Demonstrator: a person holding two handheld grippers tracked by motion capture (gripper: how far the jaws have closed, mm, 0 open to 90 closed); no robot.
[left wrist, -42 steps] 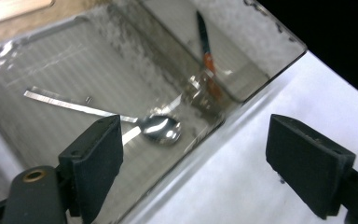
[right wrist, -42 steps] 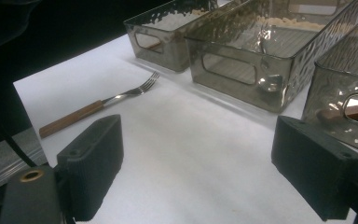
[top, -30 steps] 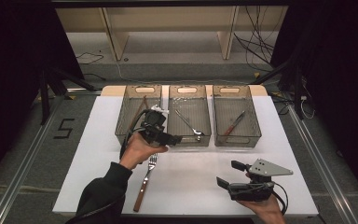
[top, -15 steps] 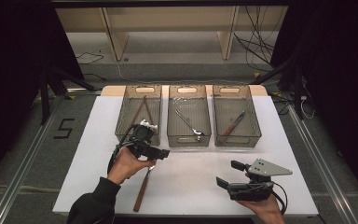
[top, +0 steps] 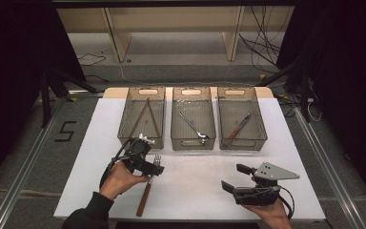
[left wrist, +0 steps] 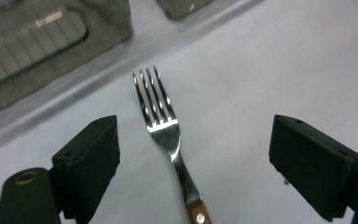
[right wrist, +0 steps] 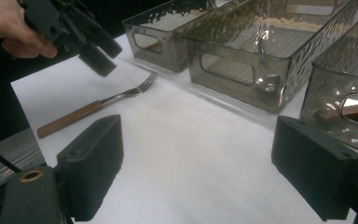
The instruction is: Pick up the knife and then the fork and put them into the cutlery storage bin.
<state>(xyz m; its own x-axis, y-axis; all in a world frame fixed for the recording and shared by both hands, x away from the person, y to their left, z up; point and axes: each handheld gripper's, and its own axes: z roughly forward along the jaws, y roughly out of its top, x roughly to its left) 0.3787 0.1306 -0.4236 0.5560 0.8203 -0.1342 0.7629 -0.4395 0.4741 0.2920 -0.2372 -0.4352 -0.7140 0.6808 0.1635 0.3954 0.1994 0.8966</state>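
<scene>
Fork position, high view: it lies flat on the white tabletop, tines toward the three bins, wooden handle toward the person. Left tongs hang over the tine end, just in front of the left bin. The left hand grips the tool from behind, wrist bent, jaws pointing forward and down. Right tongs rest low near the front right edge, well apart from the fork, jaws pointing left. The middle bin holds a metal utensil; the right bin holds a wooden-handled one.

Left gripper view: left tongs stand wide open, one jaw on each side of the fork, not touching it. The fork's neck sits roughly centred in the gap, tines pointing away. Recommended procedure, judged from this alignment: lower until the jaws reach the tabletop, keep the neck centred, then close across the narrow metal neck or the top of the handle. Closing on the tines risks the fork pivoting or slipping. A flat fork leaves little to grip, so the jaw tips probably need to press against the surface first.

Right gripper view: right tongs are also wide open and hold nothing. Beyond them lie the fork, the left tongs above it, and the bins
</scene>
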